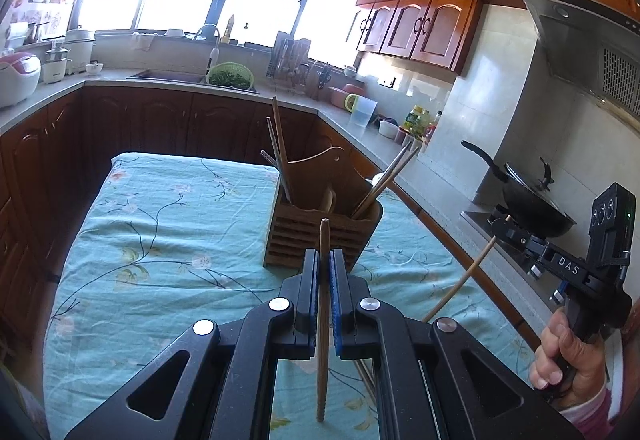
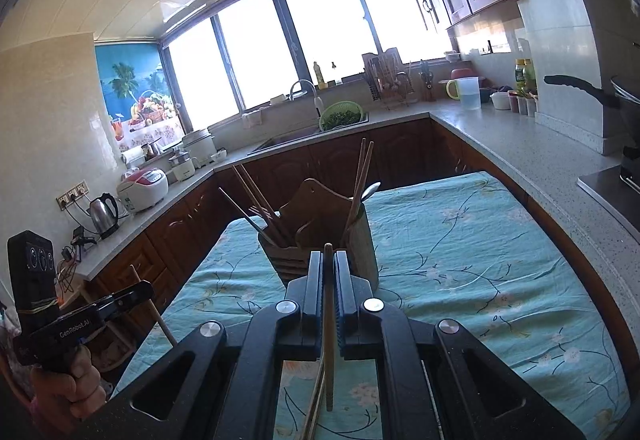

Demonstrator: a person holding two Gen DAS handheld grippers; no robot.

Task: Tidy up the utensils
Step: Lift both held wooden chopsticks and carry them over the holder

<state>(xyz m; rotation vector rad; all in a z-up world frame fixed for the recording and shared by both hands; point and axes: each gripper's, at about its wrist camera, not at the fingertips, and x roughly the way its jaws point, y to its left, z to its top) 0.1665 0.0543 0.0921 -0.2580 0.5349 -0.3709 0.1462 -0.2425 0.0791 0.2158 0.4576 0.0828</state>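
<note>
A wooden utensil holder [image 1: 320,228] [image 2: 320,236] stands on the floral teal cloth, with several chopsticks and a spoon in its compartments. My left gripper [image 1: 324,258] is shut on a brown chopstick [image 1: 322,320] just in front of the holder. My right gripper [image 2: 329,260] is shut on a light wooden chopstick [image 2: 329,324], also just in front of the holder. The right gripper also shows in the left wrist view [image 1: 500,230] with its chopstick [image 1: 460,280]. The left gripper shows in the right wrist view [image 2: 140,290].
The cloth-covered table [image 1: 160,240] sits inside a U-shaped kitchen counter [image 2: 520,143]. More chopsticks [image 2: 314,404] lie on the cloth under the right gripper. A wok [image 1: 532,199] sits on the stove to the right. A sink with a green colander [image 1: 230,75] is at the back.
</note>
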